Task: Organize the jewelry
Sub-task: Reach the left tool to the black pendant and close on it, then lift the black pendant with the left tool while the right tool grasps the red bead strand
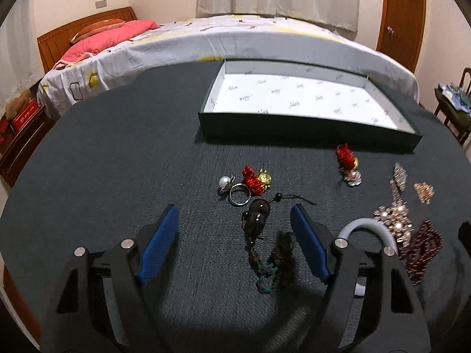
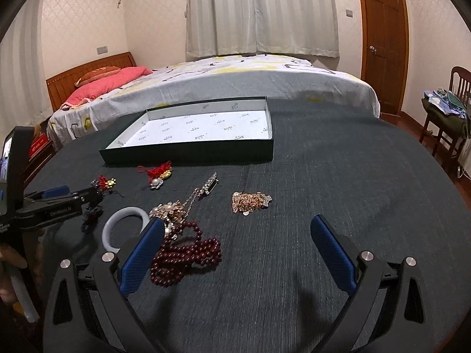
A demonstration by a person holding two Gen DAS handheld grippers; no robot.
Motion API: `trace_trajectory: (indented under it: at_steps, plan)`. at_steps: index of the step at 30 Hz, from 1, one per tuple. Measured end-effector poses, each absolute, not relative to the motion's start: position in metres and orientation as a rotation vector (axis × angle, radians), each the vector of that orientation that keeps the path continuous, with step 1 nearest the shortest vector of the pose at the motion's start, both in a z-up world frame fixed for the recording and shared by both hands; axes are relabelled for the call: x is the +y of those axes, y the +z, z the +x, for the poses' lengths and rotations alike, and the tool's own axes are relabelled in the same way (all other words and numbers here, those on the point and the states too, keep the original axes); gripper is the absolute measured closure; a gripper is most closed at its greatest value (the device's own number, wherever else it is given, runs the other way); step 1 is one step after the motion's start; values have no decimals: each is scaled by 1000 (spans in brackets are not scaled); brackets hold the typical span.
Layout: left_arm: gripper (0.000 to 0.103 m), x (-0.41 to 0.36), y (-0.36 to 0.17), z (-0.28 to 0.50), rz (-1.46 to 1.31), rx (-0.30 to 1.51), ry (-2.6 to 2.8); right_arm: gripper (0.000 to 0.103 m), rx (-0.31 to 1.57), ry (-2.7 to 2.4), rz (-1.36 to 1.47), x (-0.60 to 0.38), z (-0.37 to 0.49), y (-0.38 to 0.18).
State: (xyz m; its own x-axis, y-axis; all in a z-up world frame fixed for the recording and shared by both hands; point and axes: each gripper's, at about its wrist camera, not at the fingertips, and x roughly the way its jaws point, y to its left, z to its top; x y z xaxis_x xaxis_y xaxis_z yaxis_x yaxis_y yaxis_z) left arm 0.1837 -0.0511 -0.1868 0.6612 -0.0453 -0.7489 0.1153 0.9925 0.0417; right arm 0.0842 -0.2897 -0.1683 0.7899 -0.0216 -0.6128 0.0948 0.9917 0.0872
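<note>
Left gripper (image 1: 234,220) spread wide above the dark cloth (image 1: 117,176), holding nothing; between its fingers, a dark pendant on a cord (image 1: 256,216), with a silver ring (image 1: 240,195) and pearl piece (image 1: 224,183) just beyond the tips; right gripper (image 2: 237,235) likewise wide and empty; dark red bead strand (image 2: 185,254) touching its left finger, pale bangle (image 2: 125,229) just outside it, gold chain heap (image 2: 250,201) ahead between the tips; open white-lined box (image 2: 188,157) farther back.
</note>
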Motion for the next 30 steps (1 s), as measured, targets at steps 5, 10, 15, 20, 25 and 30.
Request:
trace_trajectory:
  at_steps: [5, 10, 15, 20, 25, 30]
  plan:
    - [29, -49, -199, 192, 73, 891, -78, 8, 680, -42, 120, -286, 92, -177]
    - [44, -48, -199, 194, 52, 902, -111, 35, 710, -37, 108, -283, 95, -185]
    - [62, -52, -199, 192, 65, 891, -144, 36, 711, -43, 120, -285, 95, -186]
    - [82, -57, -198, 190, 67, 886, -172, 36, 716, -42, 118, -282, 96, -186]
    - [86, -56, -197, 188, 59, 882, -160, 35, 722, -36, 115, -276, 98, -186]
    - [86, -48, -197, 179, 27, 885, -152, 35, 748, -39, 101, -268, 103, -191]
